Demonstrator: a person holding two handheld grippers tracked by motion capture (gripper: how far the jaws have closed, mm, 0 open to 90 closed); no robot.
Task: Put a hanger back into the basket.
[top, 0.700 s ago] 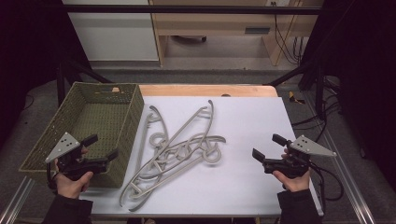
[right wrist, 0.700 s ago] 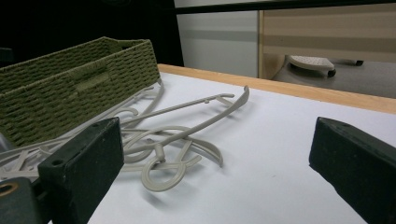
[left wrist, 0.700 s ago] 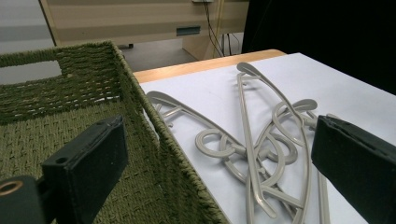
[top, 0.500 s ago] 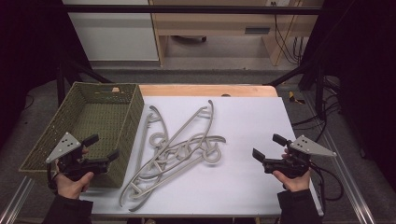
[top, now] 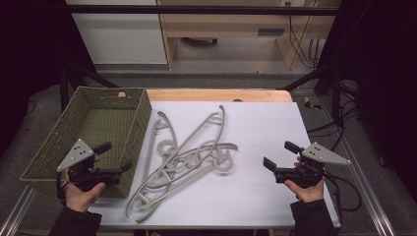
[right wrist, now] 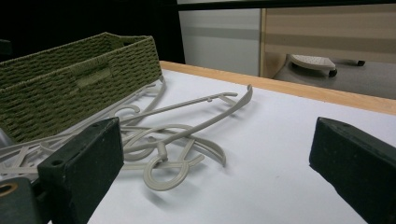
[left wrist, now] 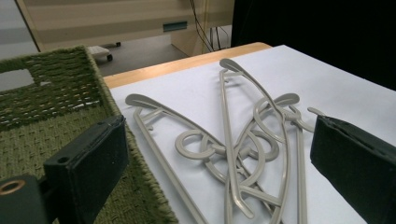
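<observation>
Between our two hand-held grippers lies a tangle of grey hangers (top: pixel 189 157) on the white sheet of the desk (top: pixel 265 128). We hold the left hand-held gripper (top: pixel 114 158) just above the near right corner of the green basket (top: pixel 54 142), jaws spread wide with nothing between them. From that gripper, the hangers lie ahead and to its right, the closest one running right alongside the basket wall. In the left gripper view the basket's woven rim (left wrist: pixel 70 98) passes under the left jaw, and the hangers (left wrist: pixel 243 149) sit between the two jaws farther off, untouched.

We hold the right hand-held gripper (top: pixel 278 155) low over the desk, near its right edge, jaws likewise spread and empty. From it, the hangers lie to the left, near but apart; the closest part is a round hook loop. In the right gripper view that loop (right wrist: pixel 163 175) rests on the sheet just beyond the left jaw, and the basket (right wrist: pixel 70 88) stands behind the pile.

Both hands grip the handles from below.
</observation>
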